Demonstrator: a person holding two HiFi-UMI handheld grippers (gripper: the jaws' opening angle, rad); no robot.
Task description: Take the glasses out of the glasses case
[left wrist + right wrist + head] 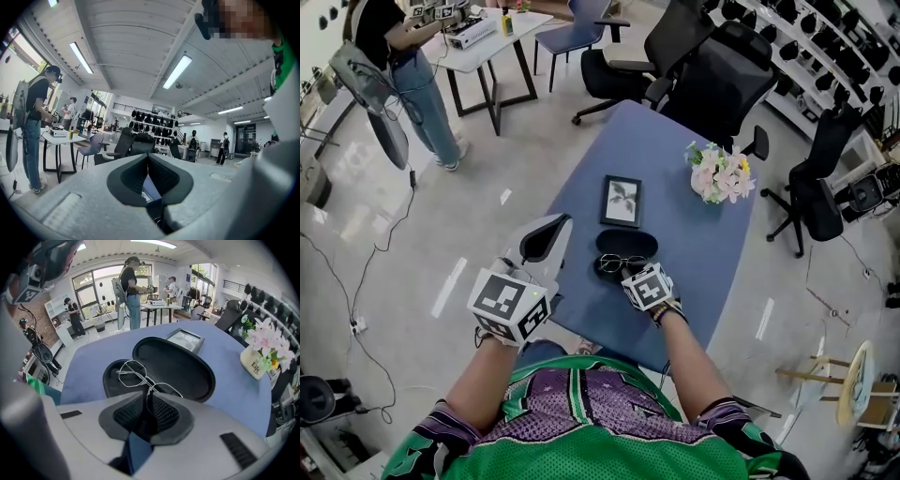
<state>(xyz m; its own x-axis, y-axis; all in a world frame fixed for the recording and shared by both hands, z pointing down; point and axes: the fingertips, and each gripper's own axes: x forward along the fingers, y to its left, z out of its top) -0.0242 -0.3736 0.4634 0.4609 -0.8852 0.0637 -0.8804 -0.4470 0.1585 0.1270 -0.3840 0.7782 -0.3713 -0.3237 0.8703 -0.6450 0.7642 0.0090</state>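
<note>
r gripper (pixel 149 401) clamped on thin silver wire-frame glasses (pixel 148 383) over open black oval case (pixel 180 366); l gripper (pixel 149 160) closed, empty, at left edge of blue table (pixel 694 246).

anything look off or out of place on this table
Nothing spilled or broken. Only the frame lies flat instead of standing, and the glasses are tilted over the open case, pinched in the right gripper.

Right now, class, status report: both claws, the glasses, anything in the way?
Left claw shut, empty. Right claw shut on the glasses, at the open glasses case. Picture frame and flowers beyond, apart.
</note>
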